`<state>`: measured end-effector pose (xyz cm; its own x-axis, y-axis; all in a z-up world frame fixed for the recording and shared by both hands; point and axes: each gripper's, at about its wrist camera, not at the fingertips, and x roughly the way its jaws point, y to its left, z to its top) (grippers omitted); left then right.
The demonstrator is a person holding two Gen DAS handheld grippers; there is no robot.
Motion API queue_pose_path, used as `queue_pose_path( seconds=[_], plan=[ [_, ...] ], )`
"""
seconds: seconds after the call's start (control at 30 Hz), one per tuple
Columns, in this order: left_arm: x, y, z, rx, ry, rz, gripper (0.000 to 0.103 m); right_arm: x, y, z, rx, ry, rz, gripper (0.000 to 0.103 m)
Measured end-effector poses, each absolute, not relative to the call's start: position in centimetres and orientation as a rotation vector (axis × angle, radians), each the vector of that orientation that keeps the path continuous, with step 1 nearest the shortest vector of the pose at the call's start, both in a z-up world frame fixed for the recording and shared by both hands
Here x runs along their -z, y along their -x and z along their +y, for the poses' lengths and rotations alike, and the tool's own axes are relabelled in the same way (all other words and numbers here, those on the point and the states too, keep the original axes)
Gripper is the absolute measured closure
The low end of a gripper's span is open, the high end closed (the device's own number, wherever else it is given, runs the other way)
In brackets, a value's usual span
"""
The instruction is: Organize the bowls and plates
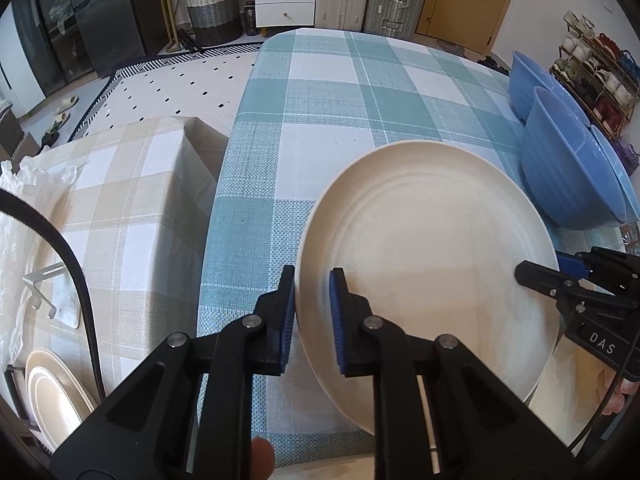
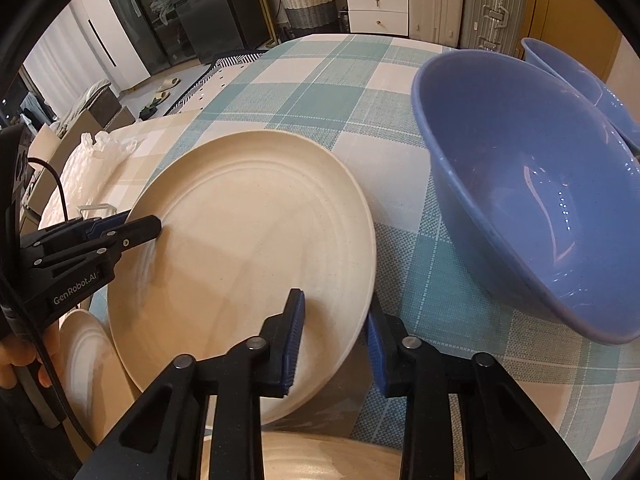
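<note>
— Where's the cream plate [image 1: 432, 248]?
— Near table edge, left gripper [image 1: 312, 316] and right gripper [image 2: 334, 340] each pinching its rim.
— Progress?
— Early, I'd judge: blue bowls [image 1: 576, 168] sit loose far right; some plates [image 1: 56, 396] already racked near left.

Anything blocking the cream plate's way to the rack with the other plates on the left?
Nothing visible. Both tools grip the cream plate at opposite rim edges, left tool and right tool. The blue bowls sit on the other side. Only bare tablecloth lies toward the racked plates.
</note>
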<state>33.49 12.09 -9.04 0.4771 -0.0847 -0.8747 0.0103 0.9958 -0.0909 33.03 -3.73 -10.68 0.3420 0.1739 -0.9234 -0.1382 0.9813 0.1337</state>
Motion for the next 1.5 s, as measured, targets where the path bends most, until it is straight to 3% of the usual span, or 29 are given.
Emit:
queue_pose_path(
  seconds=[0.33,1.5],
  plan=[
    [8.5,-32.8,12.3,0.045,0.078,1.050,0.091,10.0,-32.7,-3.6,-0.212,-0.018,1.164,0.083],
    [1.3,-27.7,10.8,-0.021,0.088,0.938,0.091,3.2,-28.2,-4.4,-0.234,-0.032,1.019,0.083]
  ],
)
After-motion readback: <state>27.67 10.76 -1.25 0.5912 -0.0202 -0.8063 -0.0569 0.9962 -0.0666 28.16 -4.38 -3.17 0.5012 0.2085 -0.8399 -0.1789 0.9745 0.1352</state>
